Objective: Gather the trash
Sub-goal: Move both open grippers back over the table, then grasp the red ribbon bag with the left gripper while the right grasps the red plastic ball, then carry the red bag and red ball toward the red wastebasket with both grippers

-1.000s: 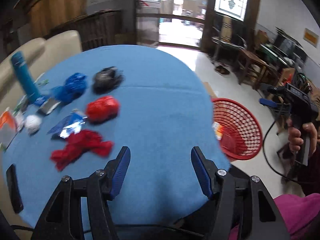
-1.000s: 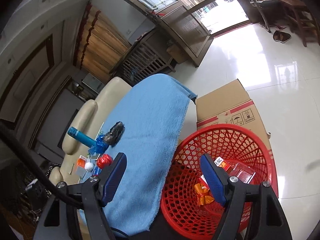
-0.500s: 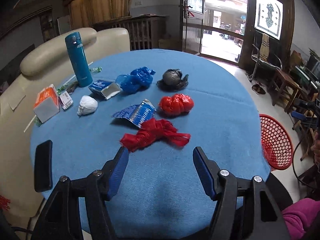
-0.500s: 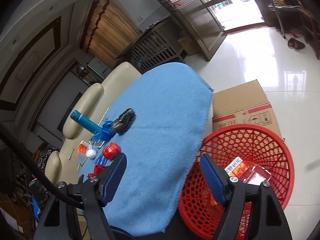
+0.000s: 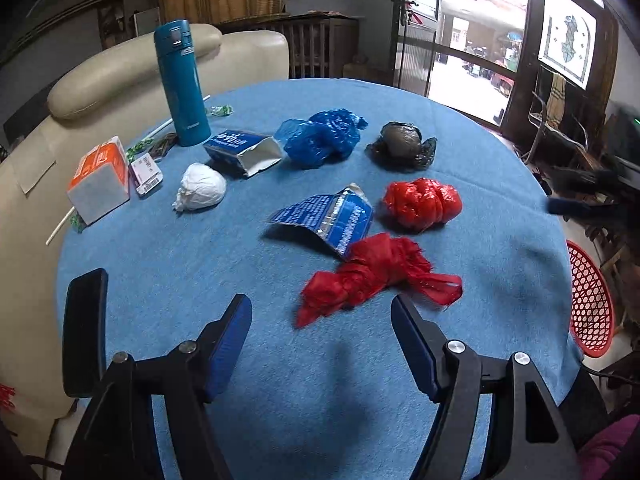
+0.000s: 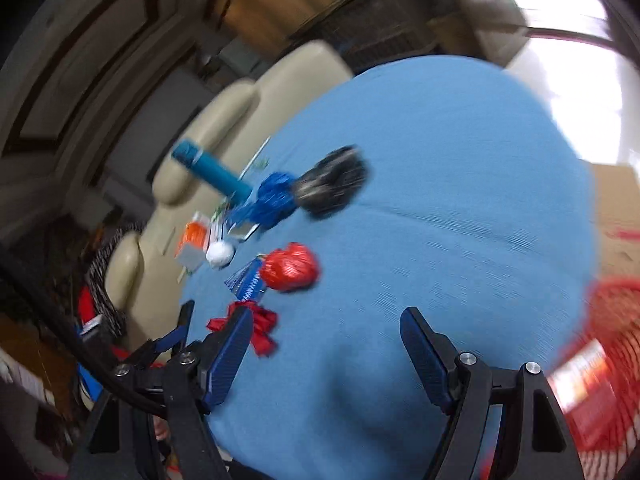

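Observation:
Trash lies on a round table under a blue cloth [image 5: 400, 380]: a flat red plastic scrap [image 5: 372, 272], a torn blue foil wrapper [image 5: 328, 220], a red crumpled bag [image 5: 420, 202], a blue bag [image 5: 320, 136], a dark bag [image 5: 402, 148], a white wad [image 5: 200, 192] and a blue pouch [image 5: 240, 152]. My left gripper [image 5: 322, 330] hovers just short of the red scrap, its jaws opening with nothing between them. My right gripper [image 6: 326, 340] is open and empty over the near cloth [image 6: 440, 200]; that view is blurred. The red mesh basket [image 5: 590, 304] stands on the floor at the right.
A teal flask [image 5: 182, 80] stands at the back left, with an orange and white carton [image 5: 100, 180] and a small card [image 5: 146, 172] near it. A black phone [image 5: 84, 328] lies at the near left edge. A cream sofa [image 5: 100, 80] is behind the table.
The left gripper has come closer to the red scrap and its jaws have widened. The right gripper has swung left from above the red basket to over the table.

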A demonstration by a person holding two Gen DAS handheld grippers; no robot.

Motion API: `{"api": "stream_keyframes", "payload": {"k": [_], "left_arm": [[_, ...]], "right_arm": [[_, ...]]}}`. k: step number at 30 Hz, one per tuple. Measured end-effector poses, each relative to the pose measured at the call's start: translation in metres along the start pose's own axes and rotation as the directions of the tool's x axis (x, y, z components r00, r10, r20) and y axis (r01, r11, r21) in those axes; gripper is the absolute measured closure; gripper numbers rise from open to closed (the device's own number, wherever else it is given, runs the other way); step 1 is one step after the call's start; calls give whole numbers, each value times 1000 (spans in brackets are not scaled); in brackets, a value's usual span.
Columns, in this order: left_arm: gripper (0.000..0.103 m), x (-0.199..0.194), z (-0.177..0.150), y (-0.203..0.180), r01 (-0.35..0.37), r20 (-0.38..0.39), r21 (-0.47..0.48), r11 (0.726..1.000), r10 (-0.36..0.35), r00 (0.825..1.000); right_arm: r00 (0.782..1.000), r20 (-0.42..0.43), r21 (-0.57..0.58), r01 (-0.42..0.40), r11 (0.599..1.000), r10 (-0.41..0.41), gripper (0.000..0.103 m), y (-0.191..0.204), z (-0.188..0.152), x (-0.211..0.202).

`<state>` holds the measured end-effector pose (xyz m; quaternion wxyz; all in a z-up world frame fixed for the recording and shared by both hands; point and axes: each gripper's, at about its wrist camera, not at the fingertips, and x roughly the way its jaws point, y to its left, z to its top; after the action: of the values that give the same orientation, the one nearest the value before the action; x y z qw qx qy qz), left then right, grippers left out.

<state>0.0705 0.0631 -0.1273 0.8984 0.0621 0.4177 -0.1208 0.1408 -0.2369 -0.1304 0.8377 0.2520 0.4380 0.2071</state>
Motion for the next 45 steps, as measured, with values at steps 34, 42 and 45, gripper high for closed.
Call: {"api": "stream_keyframes", "payload": {"k": [34, 42, 45], "left_arm": [[60, 69, 27, -66, 37, -72, 198, 979, -23, 997], [66, 51, 13, -78, -29, -46, 148, 989, 36, 998], [66, 39, 11, -81, -18, -38, 134, 991, 23, 999]], "right_arm": [[993, 73, 75, 82, 994, -88, 47, -41, -77, -61], [985, 158, 112, 56, 992, -74, 47, -58, -97, -103], [979, 190, 95, 53, 994, -71, 47, -56, -101, -116]]}}
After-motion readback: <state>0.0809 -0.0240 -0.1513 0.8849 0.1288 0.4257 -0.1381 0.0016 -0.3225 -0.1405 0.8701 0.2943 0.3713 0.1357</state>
